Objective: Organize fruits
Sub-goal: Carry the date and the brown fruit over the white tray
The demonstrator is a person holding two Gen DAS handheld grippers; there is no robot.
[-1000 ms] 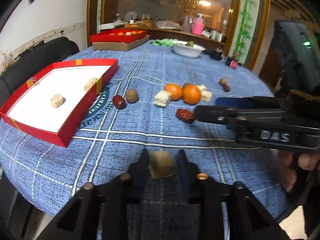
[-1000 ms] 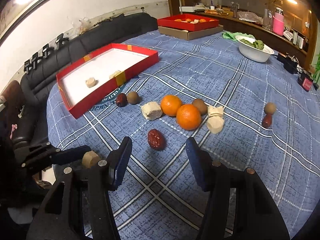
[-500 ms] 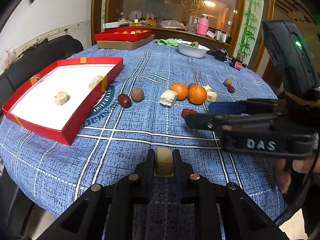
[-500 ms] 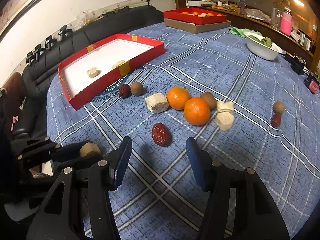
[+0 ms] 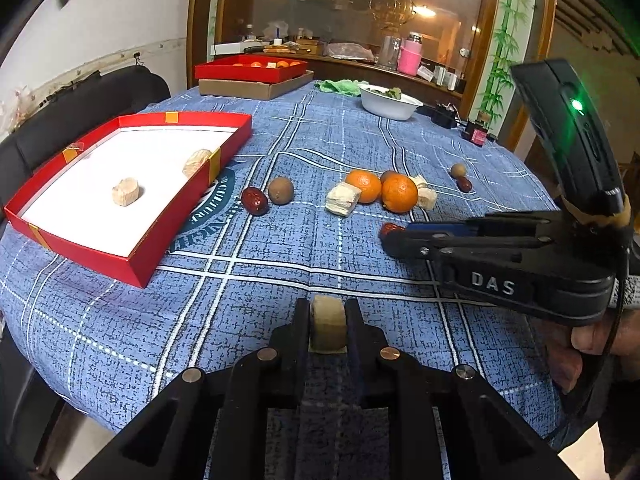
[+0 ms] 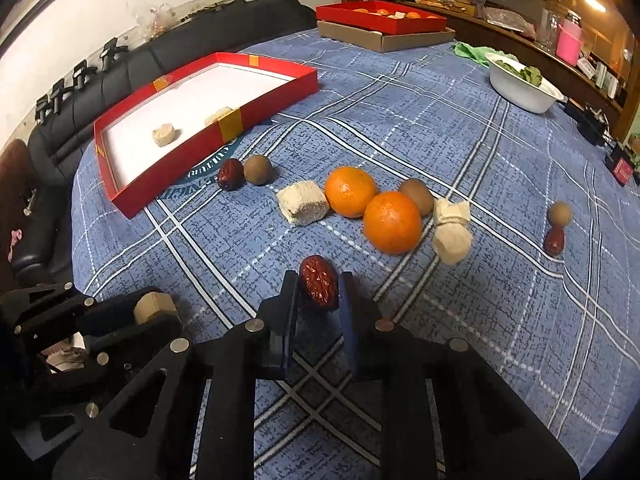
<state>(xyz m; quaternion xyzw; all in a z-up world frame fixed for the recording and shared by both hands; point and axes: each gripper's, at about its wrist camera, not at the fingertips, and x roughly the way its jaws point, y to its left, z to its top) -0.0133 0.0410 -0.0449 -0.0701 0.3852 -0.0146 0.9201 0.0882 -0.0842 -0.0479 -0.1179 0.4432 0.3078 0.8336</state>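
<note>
So since a second back, the right hand-held gripper (image 6: 318,292) dipped toward the loose red date (image 6: 319,282), and its jaws have just been closing: they're now clamped on that date, which sits between the pads right at the counter (image 6: 500,320) surface. The left hand-held gripper (image 5: 327,326) finished pinching shut too, and it's gripping a tan cake chunk (image 5: 328,322) just above the blue plaid cloth.

What could go wrong, biggest first, as I see it. Both grippers are near each other at the counter's near edge, so swinging both toward the red tray (image 5: 100,258) together could knock one into the other and dump a load. The tray wall is raised, so a low carry could clip it. The date is small, rounded and wrinkly, held near the fingertips, so it could squirt out on the lift. The cake chunk looks crumbly, so a hard squeeze might break it.

Counts, big to small:
- red trays: two (the near one, plus a far one (image 6: 380,20) stacked on a cardboard box)
- white bowl (image 6: 520,84): one
- oranges on the cloth: two (image 6: 350,190) (image 6: 392,222)
- pale cake chunks: six (two in the near tray, three on the cloth, one gripped)
- brown round fruits: three
- red dates: three, counting the gripped one
</note>
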